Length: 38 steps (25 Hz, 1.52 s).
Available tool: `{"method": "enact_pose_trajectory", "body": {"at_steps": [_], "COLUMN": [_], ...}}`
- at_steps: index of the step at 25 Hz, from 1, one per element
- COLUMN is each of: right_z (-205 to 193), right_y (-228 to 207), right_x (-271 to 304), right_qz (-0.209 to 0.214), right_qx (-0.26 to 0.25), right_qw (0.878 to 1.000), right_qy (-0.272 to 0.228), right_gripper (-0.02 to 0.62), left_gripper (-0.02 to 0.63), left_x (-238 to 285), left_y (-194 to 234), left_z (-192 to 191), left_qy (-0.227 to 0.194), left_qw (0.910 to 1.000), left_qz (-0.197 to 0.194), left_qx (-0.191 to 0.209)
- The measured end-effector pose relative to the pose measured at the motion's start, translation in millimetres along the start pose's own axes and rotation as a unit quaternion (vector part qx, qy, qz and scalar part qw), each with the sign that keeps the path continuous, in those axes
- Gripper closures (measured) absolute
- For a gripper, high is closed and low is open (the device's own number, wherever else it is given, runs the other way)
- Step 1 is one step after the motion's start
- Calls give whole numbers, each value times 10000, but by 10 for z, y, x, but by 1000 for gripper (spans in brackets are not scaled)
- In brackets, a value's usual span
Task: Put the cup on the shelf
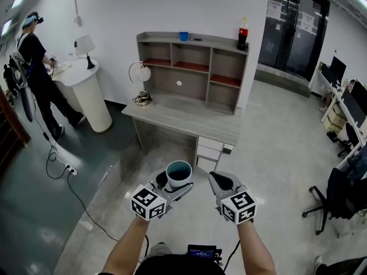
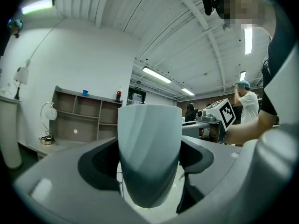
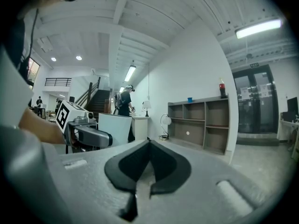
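We see the left gripper (image 1: 171, 191) clamped wide on the upright cup (image 1: 179, 173), in the air well short of the shelf (image 1: 198, 67). The jaws hide the cup's base. Right gripper (image 1: 221, 183) closed, empty. The shelf stands on a worktop (image 1: 183, 116); pale floor (image 1: 275, 153); glass doors (image 1: 292, 27) cut off at the top.

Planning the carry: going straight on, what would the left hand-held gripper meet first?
Probably nothing close: it points just right of the shelf, toward the glass doors; the cup hides the exact line.
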State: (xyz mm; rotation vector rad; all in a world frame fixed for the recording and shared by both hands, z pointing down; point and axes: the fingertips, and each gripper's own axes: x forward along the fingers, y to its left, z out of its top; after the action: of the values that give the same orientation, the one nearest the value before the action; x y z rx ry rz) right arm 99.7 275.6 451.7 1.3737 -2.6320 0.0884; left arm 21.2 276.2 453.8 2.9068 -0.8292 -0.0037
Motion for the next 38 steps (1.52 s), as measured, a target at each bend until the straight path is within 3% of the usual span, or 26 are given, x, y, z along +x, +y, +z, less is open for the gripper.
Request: {"method": "enact_pose_trajectory", "body": {"at_steps": [8, 27, 38], "right_z": [-144, 170, -1], "right_y": [-104, -350, -385], "right_x": [322, 1798, 2178], "right_qz": [13, -494, -626], "right_qx": [160, 73, 212], "right_qw": [9998, 9985, 9969], "right_qy": [142, 201, 425], "right_gripper": [598, 598, 598], "left_gripper": [227, 227, 227], "left_x": [71, 263, 314], "left_y": [326, 1921, 2336], "left_z": [-107, 91, -110], "left_qy": [75, -8, 134], "left_qw": [9999, 9990, 9974], "left_qz": [8, -445, -631], "left_qx": [-131, -102, -306]}}
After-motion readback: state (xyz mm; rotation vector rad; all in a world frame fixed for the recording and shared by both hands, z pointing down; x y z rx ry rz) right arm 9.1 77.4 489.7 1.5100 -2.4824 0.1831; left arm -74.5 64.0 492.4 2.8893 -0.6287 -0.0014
